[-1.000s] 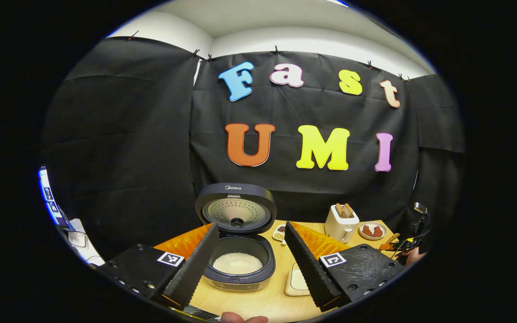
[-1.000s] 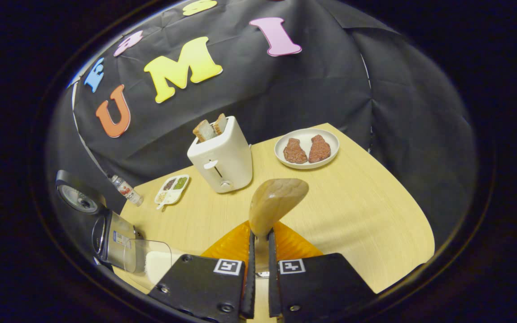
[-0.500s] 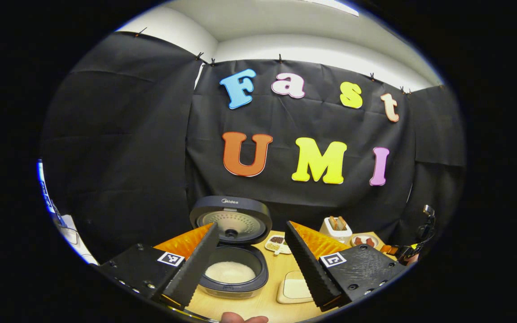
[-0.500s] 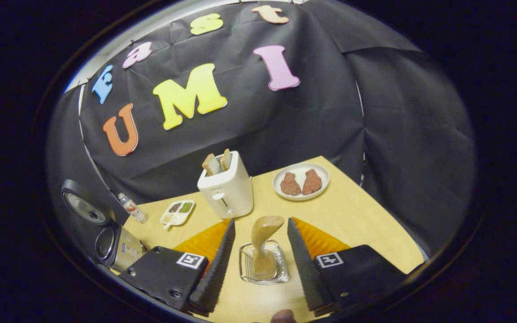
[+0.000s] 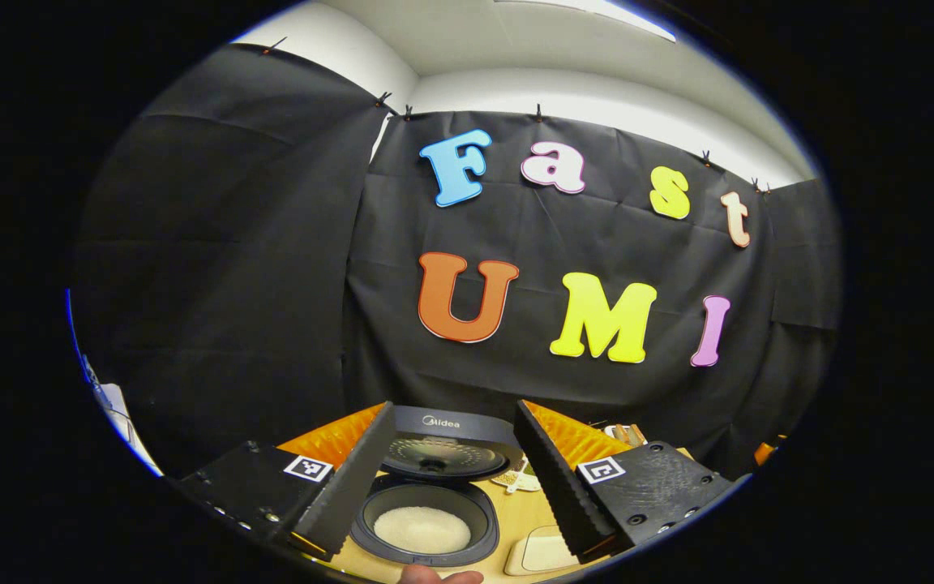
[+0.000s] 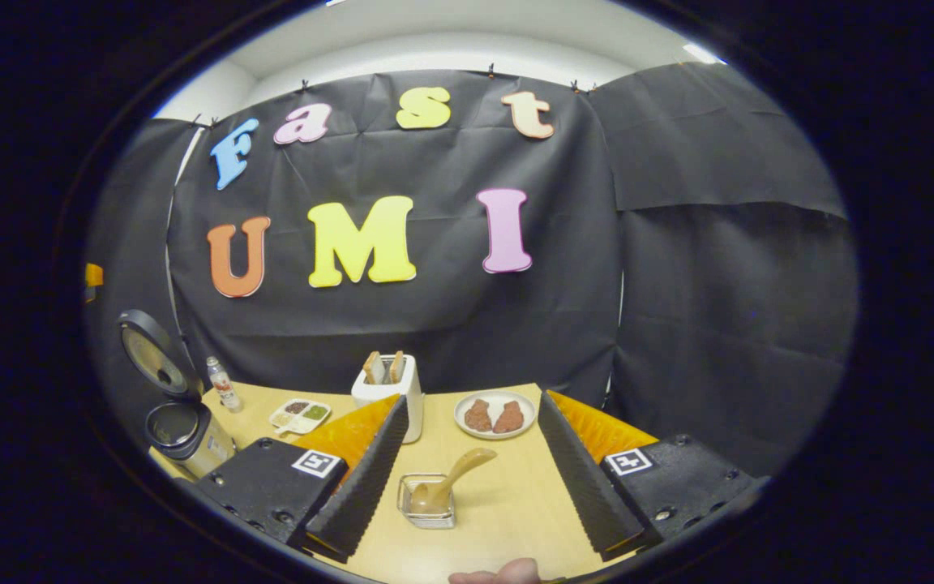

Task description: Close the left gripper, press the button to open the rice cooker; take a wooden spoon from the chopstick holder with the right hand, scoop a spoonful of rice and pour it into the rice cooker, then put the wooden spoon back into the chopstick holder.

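Your right gripper (image 6: 467,478) holds nothing, jaws wide: the tan wooden spoon (image 6: 451,483) rests in its clear square holder (image 6: 426,509) on the desk. Left gripper (image 5: 451,487) gapes above the open black rice cooker (image 5: 425,519), white rice inside.

Two matching tools. Left gripper (image 5: 454,474) — black textured housings, silver screws along the edges, a square black-and-white marker on each side, black saw-toothed fingers (image 5: 349,487) backed by ribbed orange. Right gripper (image 6: 472,472) — same black housings, screws, square markers, ridged black fingers (image 6: 362,487) with orange backing.
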Demonstrator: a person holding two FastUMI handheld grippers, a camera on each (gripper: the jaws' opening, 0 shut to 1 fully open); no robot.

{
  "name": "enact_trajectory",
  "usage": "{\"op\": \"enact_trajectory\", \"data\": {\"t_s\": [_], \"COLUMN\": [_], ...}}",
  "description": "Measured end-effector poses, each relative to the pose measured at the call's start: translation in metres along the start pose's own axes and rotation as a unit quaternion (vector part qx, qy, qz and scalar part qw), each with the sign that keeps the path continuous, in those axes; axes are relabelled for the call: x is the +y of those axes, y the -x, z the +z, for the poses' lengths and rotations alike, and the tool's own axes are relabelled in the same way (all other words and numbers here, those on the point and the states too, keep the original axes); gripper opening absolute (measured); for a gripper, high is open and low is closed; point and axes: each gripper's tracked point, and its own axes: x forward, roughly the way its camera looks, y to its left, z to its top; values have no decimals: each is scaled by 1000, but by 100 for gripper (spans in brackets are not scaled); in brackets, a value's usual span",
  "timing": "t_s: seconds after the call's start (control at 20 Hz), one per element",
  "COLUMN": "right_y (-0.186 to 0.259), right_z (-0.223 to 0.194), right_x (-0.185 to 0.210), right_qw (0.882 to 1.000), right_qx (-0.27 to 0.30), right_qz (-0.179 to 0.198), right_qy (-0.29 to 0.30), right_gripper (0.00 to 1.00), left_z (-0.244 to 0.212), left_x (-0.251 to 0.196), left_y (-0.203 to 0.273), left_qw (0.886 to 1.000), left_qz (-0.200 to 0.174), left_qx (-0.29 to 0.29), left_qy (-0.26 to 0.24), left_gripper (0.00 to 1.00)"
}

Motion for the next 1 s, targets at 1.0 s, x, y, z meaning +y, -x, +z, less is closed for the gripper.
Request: {"op": "enact_trajectory", "data": {"t_s": [1.0], "right_y": [117], "right_z": [-47], "right_x": [-71], "right_qw": [993], "right_qx": [36], "right_qz": [-116], "right_qy": [6], "right_gripper": [100], "left_z": [-64], "left_x": [-3], "left_y": [-115], "left_qw": [987], "left_qz": [-40], "left_qx": [127], "left_qy": [-87], "left_gripper": [96]}}
